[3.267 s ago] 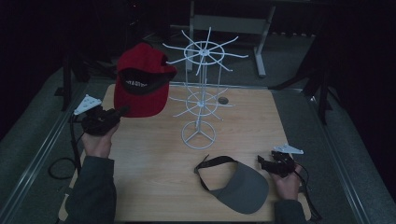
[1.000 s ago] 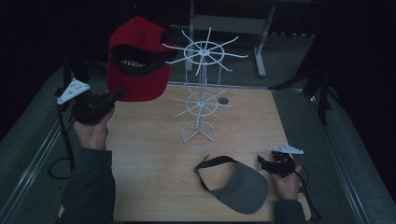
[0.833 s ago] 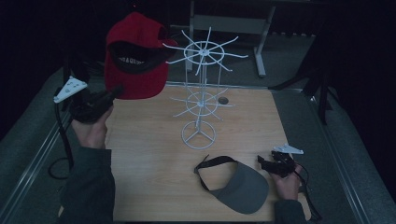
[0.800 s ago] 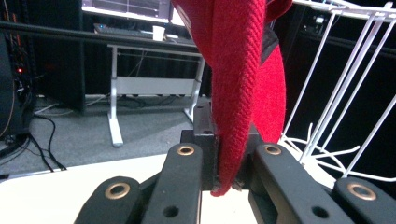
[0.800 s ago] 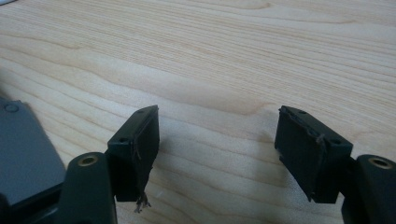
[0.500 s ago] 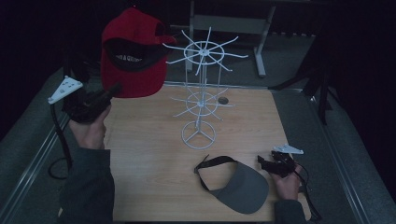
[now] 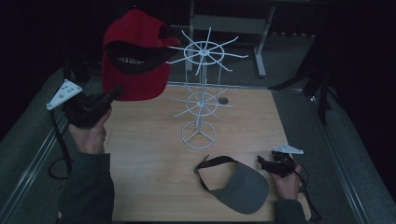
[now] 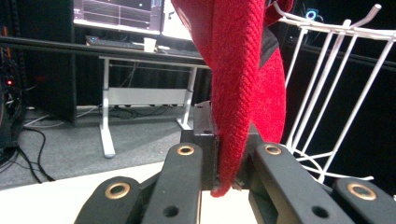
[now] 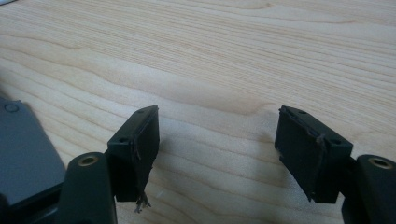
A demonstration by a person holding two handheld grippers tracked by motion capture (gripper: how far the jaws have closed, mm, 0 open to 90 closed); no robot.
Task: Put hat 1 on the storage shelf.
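High view: left gripper (image 7: 113, 93) holds the red cap (image 7: 135, 58) up in the air by the edge of its brim, crown uppermost, just left of the top ring of the white wire rack (image 7: 200, 91). Judged purpose — cap raised to the height of the upper prongs so it can be hung on one; not yet on any prong.

Left gripper view: jaws pressed nearly together, pinching the red brim (image 8: 238, 88) edge-on; the thin grip lets the cap hang free of the gripper body. Rack prongs (image 8: 327, 70) stand close on the right.

Right gripper (image 7: 268, 162) rests low over the wooden table (image 7: 149, 154), just beside the grey visor (image 7: 238, 186), which lies flat — probably waiting its turn. Right gripper view: jaws spread wide over bare wood, nothing between them, visor corner (image 9: 23, 144) at left.

Writing: pale lettering inside the cap's crown in the high view — too small to read. No brand legible elsewhere.
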